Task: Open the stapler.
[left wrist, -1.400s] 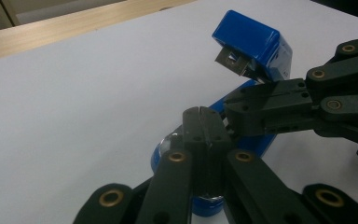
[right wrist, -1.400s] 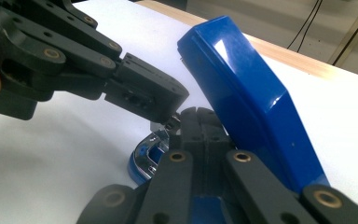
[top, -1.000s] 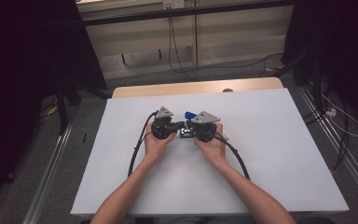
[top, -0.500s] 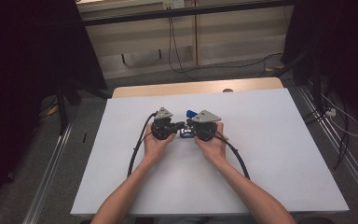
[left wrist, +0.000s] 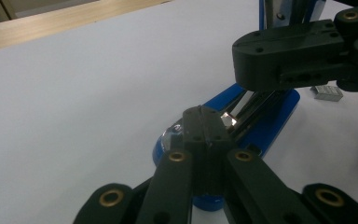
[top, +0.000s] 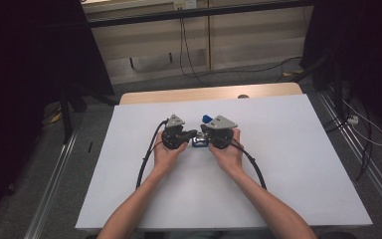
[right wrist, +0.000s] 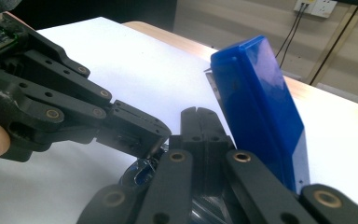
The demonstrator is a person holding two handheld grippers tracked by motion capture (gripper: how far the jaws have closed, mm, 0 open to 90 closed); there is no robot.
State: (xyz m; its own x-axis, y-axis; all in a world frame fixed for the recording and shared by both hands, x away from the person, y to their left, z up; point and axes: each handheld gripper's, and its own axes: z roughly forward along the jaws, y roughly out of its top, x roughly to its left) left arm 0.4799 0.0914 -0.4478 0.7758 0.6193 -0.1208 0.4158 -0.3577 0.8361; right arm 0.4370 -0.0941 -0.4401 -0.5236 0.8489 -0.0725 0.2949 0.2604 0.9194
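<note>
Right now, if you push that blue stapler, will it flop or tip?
Probably hard and stiff: the blue stapler looks like shiny plastic with a metal rail inside. Its top stands swung open, so it may flop on its hinge or tip. The glossy shell could be a bit slippery.

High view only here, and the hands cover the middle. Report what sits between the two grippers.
Observer: A blue stapler, swung open. The right gripper view shows its blue cover raised steeply above the table.
Operator: Give me the jaws.
Observer: The left gripper and the right gripper each have their jaws closed together, with the tips close to the stapler.
Operator: List anything loose nearby.
Observer: In the left gripper view, a small grey block of staples lies on the white table beside the stapler.
</note>
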